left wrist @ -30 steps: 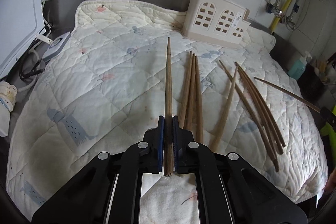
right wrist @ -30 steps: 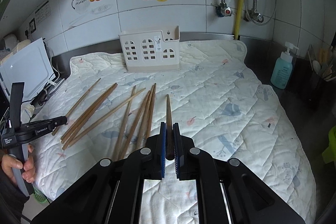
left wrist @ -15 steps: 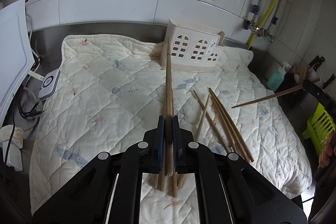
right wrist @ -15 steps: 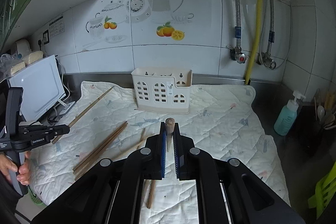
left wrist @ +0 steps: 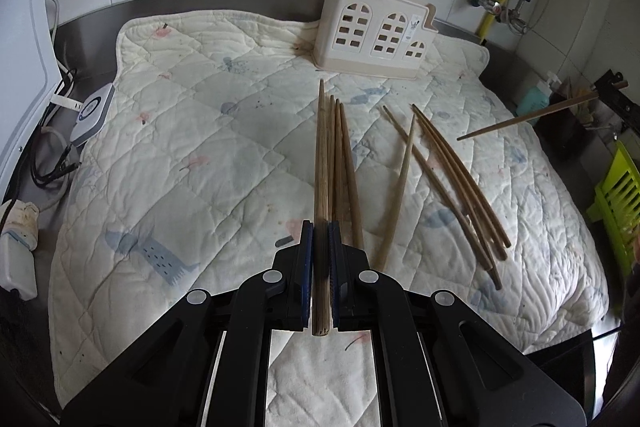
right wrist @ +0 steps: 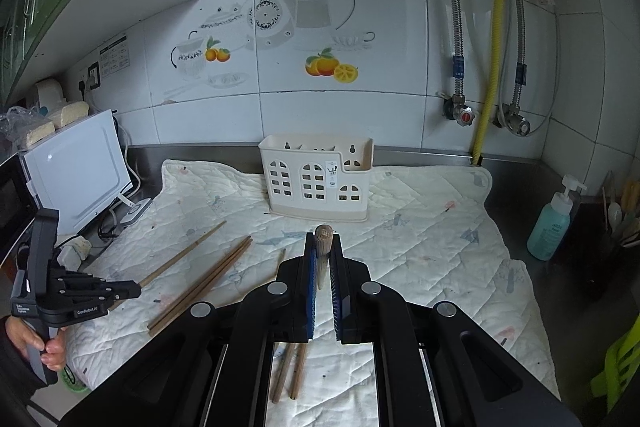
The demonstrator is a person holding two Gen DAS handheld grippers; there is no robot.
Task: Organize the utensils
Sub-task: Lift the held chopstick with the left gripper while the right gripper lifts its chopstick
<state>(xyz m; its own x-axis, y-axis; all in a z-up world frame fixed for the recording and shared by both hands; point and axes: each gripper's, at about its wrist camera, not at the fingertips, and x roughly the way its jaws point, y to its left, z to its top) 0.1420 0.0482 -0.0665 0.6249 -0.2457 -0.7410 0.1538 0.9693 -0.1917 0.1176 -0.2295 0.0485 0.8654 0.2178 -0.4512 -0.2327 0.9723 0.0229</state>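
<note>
Left wrist view: one chopstick [left wrist: 321, 195] was clamped between the closed jaws of the left gripper [left wrist: 321, 247], long axis running straight ahead, tip aimed toward the utensil holder [left wrist: 374, 31].
Butt end: was seen protruding behind the pads, toward the camera.
Loose chopsticks [left wrist: 452, 179]: were spread on the quilted mat [left wrist: 192, 155] to the right of the held one, mostly lengthwise.
Right wrist view: a second chopstick [right wrist: 322, 247] was pinched by the right gripper [right wrist: 323, 259], thick end forward, pointed at the holder.
Holder: was stood upright at the mat's far edge.
</note>
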